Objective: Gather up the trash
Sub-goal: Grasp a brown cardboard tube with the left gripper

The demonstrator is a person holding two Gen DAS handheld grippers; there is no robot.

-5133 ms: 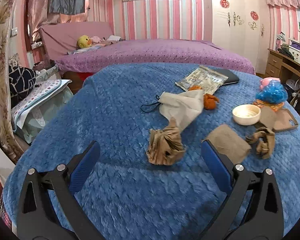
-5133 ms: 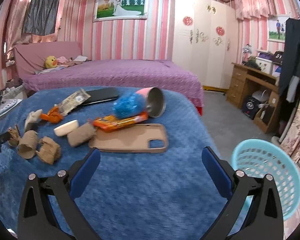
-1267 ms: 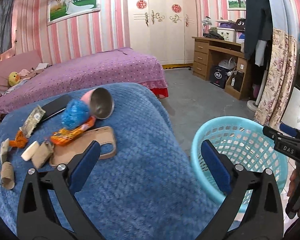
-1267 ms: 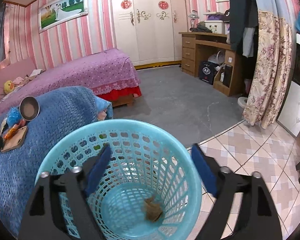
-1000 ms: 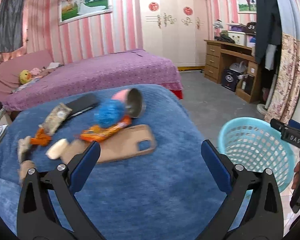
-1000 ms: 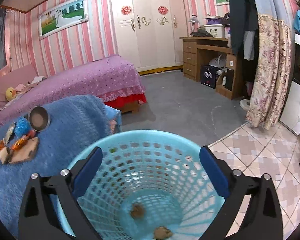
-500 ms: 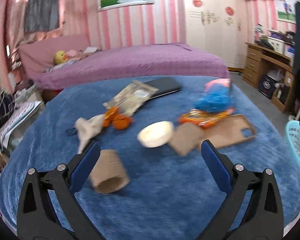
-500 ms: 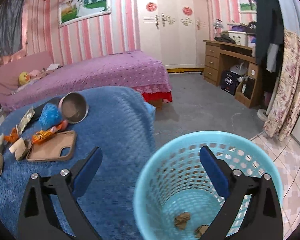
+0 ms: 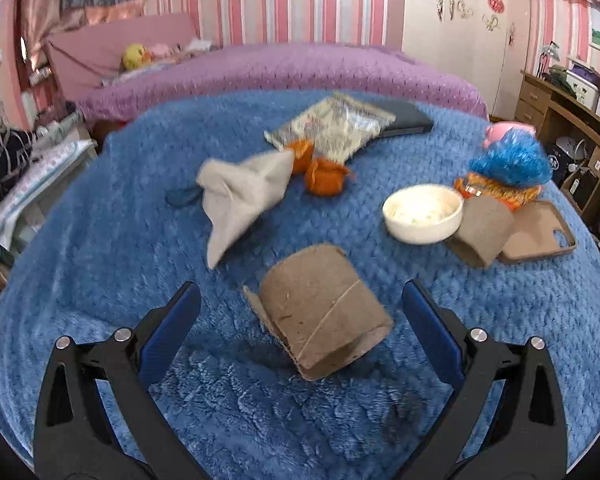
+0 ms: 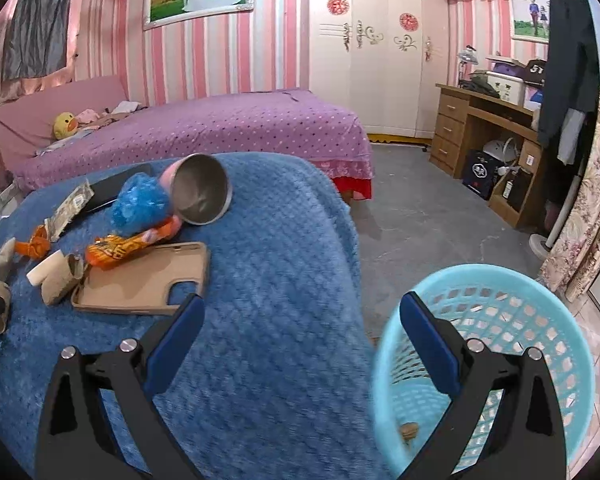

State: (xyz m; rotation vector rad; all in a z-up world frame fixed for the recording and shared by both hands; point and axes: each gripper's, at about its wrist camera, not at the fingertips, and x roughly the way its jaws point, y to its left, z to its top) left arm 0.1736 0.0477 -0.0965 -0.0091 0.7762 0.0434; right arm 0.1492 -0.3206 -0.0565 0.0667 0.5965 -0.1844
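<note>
Left gripper (image 9: 300, 312): fingers apart, on both sides of the brown cardboard tube (image 9: 320, 316), not touching.
Tube: lying on the blue fleece blanket (image 9: 100, 240).
Right gripper (image 10: 300, 320): fingers apart, holding nothing, beside the light blue plastic basket (image 10: 556, 320).

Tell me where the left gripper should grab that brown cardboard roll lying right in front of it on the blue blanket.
Grip the cardboard roll across its curved sides near mid-length, coming straight down and forward with the left gripper. The roll lies on its side, angled, already between the open fingers, its loose flap toward the near left. It will likely flatten a little under a squeeze, which is fine.
</note>
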